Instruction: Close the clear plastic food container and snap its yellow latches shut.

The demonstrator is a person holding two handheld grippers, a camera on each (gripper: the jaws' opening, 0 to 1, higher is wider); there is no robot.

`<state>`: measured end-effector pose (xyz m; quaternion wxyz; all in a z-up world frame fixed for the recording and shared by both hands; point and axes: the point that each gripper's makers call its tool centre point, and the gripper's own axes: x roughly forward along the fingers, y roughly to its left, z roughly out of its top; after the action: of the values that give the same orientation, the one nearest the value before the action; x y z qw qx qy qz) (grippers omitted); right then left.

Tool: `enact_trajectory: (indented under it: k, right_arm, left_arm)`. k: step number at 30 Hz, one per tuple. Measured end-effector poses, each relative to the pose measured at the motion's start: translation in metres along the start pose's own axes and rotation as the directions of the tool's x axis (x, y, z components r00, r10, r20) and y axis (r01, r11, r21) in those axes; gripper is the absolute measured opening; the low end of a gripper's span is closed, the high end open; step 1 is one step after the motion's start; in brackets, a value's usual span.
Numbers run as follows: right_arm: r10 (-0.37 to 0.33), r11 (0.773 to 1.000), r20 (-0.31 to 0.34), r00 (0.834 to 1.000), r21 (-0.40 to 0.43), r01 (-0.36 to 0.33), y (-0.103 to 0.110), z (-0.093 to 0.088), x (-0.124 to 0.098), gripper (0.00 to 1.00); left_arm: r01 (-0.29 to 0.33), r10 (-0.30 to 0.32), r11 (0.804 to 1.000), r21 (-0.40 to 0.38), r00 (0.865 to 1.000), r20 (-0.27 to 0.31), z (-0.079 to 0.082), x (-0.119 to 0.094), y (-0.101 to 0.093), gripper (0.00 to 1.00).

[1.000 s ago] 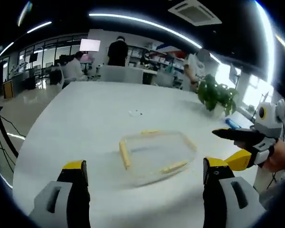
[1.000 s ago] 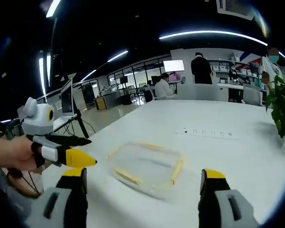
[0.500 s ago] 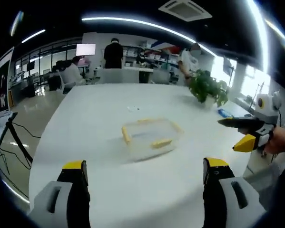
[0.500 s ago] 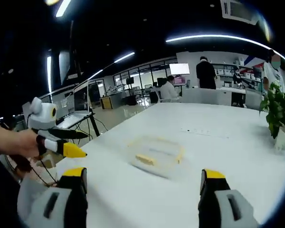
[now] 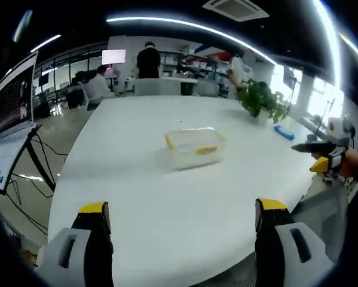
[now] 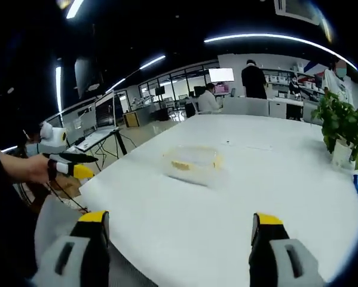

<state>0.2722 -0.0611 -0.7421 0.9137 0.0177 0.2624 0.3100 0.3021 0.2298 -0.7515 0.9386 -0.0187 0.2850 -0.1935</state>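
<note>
The clear container sits on the white table, toward the middle and well apart from both grippers. Its lid is on, and yellow latches show along its edges; whether they are snapped down is too small to tell. In the right gripper view the container lies ahead and slightly left of centre, a yellow latch visible on its near side.

The left gripper hangs over the near edge of the table with its jaws set wide apart and nothing between them. The right gripper is likewise spread wide and holds nothing.

In the left gripper view the right gripper appears at the far right, off the table edge, held in a person's hand. In the right gripper view the left gripper appears at the far left, also off the table, held in a hand.

A potted plant stands at the far right of the table, with a blue object just beside it. A laptop on a stand is to the left of the table. People are at desks in the far background.
</note>
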Motion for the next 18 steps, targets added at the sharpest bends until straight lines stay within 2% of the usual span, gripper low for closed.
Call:
enact_trajectory:
  k: [4,9,18]
  right_arm:
    - [-0.015,1.000,-0.016,1.000,-0.026,0.014,0.004,-0.010,-0.012,1.00]
    - [-0.031,0.999,-0.038,0.999,-0.017,0.030,0.007,-0.024,-0.019,1.00]
    - [-0.062,0.998,-0.048,0.997,-0.011,0.061,0.007,-0.035,-0.026,1.00]
  left_arm:
    - [0.007,-0.007,1.000,0.021,1.000,0.002,-0.006,-0.011,-0.003,0.99]
    - [0.020,-0.019,0.999,0.028,1.000,-0.007,-0.013,-0.023,-0.008,0.99]
    - [0.043,-0.042,0.998,0.051,0.999,-0.010,-0.016,-0.031,-0.014,0.99]
